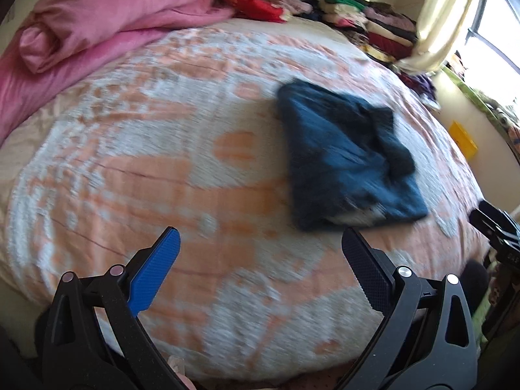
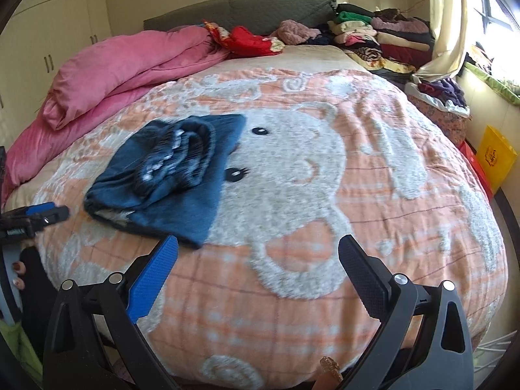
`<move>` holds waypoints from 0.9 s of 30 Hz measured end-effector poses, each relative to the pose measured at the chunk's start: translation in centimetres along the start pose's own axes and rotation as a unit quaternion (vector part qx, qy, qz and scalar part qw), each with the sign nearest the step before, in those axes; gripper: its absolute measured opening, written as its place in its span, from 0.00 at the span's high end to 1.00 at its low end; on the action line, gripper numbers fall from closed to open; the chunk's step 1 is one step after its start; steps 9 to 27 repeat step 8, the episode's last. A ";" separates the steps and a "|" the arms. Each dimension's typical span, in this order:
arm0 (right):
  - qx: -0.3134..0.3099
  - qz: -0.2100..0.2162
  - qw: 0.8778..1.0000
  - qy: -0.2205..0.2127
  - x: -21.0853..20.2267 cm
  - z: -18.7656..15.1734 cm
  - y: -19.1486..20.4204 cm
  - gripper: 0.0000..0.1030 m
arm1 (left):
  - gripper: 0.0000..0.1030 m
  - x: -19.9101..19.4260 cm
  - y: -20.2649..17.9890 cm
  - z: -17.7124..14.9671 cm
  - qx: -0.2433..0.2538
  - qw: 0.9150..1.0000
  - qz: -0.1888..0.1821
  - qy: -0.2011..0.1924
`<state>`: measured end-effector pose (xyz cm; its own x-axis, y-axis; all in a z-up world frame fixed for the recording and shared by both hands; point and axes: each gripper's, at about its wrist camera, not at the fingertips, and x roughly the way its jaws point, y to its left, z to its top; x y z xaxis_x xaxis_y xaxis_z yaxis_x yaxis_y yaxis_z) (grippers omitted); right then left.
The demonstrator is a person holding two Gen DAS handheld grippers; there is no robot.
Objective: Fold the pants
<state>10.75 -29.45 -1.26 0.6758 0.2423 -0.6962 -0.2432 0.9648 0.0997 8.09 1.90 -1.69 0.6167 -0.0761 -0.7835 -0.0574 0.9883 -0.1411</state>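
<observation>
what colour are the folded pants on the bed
Dark blue, denim-like. The pants show best in the right wrist view; the left wrist view is blurred.

Dark blue pants (image 2: 169, 175) on an orange-and-white bear-patterned blanket (image 2: 325, 195), pink quilt (image 2: 123, 65) beside.

Both grippers same build. Left gripper (image 1: 260, 243): black plastic frame, triangular cutouts in the arms, round silver pivot pins at the joints. One finger (image 1: 156, 269) has a bright blue ribbed pad, the other a black one with fine grid texture. Right gripper (image 2: 258, 253): identical, blue pad on one finger, black on the other. Hand (image 2: 22, 269) on the left unit: black sleeve or fingerless glove, painted nails, some dark red.
</observation>
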 end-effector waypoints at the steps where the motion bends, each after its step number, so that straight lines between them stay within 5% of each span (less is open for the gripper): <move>1: 0.004 -0.004 1.000 -0.002 0.1 0.3 -0.7 0.04 | 0.09 0.2 0.7 0.6 -0.004 1.000 0.010 -0.001; 8: 0.085 -0.080 0.993 -0.017 2.0 3.8 -11.6 0.05 | 0.09 4.7 9.5 7.4 -0.056 0.992 0.114 0.004; 27: 0.085 -0.080 0.993 -0.017 2.0 3.8 -11.6 0.05 | 0.09 4.7 9.5 7.4 -0.056 0.992 0.114 0.004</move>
